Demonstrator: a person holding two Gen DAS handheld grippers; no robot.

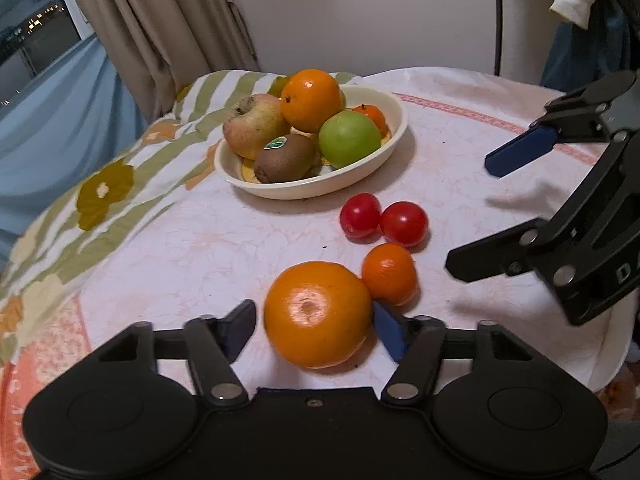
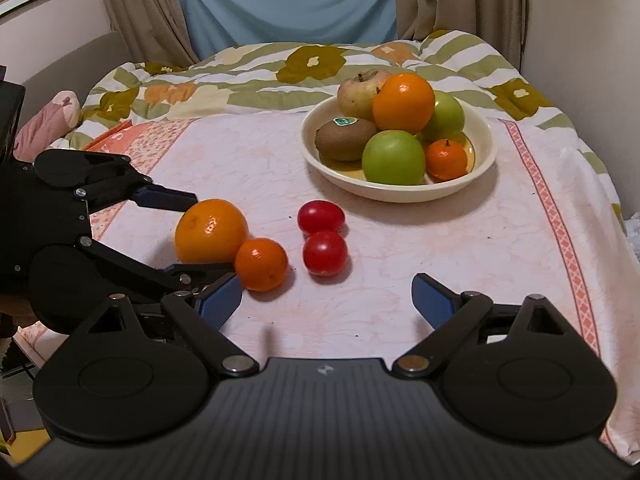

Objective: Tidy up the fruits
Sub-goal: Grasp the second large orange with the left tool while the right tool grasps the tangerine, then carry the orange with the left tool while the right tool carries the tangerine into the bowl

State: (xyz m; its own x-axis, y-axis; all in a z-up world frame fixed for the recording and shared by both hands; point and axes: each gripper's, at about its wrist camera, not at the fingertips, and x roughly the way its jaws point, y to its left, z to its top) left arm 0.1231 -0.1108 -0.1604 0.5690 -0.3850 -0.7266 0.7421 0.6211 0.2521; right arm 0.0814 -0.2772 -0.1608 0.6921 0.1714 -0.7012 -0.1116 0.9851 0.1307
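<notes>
Left gripper (image 1: 316,330) is down on the cloth-covered table (image 1: 200,248), one finger each side of the big orange (image 1: 318,314). The right-hand pad sits against the orange's side; the left-hand pad stands just off it with a sliver of cloth showing — so around it, not clamped. The orange rests on the cloth.

Small mandarin (image 1: 390,274) touches the big orange on its far right side. Two red tomatoes (image 1: 384,220) sit just beyond, touching each other, between the mandarin and the bowl (image 1: 394,136).

The cream bowl stands further back on the table, piled up: a blotchy apple (image 1: 250,124), a second large orange (image 1: 310,100) on top, a green apple (image 1: 349,139), a kiwi (image 1: 285,158) with a green sticker at the front, and a small mandarin (image 1: 374,116) tucked against the far rim. A second green apple (image 2: 444,116) shows behind the top orange from the right wrist view.

Right gripper (image 2: 326,300) — fingers wide apart, nothing between them, hanging over bare cloth near the tomatoes and beside the left gripper. Its left finger sits just next to the loose mandarin; I can't tell whether they touch.
</notes>
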